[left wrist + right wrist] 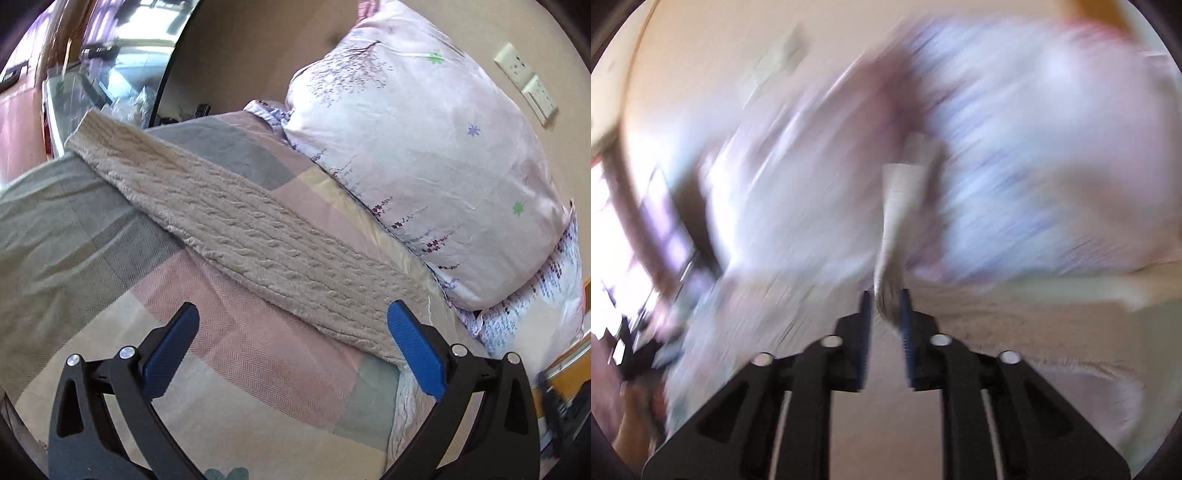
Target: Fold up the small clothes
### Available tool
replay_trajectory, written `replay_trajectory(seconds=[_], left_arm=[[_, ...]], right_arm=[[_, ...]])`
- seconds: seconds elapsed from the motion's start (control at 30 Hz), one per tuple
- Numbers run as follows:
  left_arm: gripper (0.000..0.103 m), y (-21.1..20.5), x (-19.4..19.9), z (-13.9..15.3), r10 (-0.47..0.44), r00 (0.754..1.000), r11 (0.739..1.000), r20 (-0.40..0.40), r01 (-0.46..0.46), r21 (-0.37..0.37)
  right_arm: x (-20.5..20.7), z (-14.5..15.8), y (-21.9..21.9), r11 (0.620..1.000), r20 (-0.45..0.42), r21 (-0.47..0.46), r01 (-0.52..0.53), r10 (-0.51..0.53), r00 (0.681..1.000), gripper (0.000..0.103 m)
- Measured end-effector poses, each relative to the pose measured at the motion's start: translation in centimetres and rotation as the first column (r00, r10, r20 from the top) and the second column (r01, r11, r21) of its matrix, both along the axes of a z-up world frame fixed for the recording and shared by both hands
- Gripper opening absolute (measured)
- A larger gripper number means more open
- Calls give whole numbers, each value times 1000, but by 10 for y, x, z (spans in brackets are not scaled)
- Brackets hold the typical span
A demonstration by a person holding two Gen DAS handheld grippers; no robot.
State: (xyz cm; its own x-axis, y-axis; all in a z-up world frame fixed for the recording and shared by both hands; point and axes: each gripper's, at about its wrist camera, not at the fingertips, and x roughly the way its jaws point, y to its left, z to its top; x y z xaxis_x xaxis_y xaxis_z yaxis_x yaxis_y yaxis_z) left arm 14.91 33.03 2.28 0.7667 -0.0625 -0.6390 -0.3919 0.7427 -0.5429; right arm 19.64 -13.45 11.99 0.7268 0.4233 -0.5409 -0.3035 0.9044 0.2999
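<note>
**K:** Claw status? Left claw point(293, 314) is spread wide, holding nothing, hovering just over the near end of the knit piece point(236, 221).

**M:** Right claw point(885, 299) is clamped on a beige fabric edge point(892, 221). View is smeared, so I can't confirm it's the same knit.

**K:** Progress?

**M:** Early, I'd say. Knit lies as a long flat strip across the bed point(92, 240), beside the pillow point(424, 147). No finished fold visible.

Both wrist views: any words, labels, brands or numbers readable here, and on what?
None can be read.
The wall sockets carry no legible marking.
The pillow and the bedspread show only printed patterns; the knitted cloth shows no tag.
The right wrist view is too blurred to read anything.
</note>
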Motion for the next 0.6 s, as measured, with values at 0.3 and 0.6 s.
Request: replay_trajectory(seconds=[0.3,0.6], left_arm=[[86,63,-2,-15,157,988,980,6,-155,-122],[46,147,9,-28,357,933,872,-44,-349,-343]], right_arm=[[-11,-32,-38,990,-90,87,113,-105,990,69],[-64,-36,-129,942,-95,100,320,-311,946,72]])
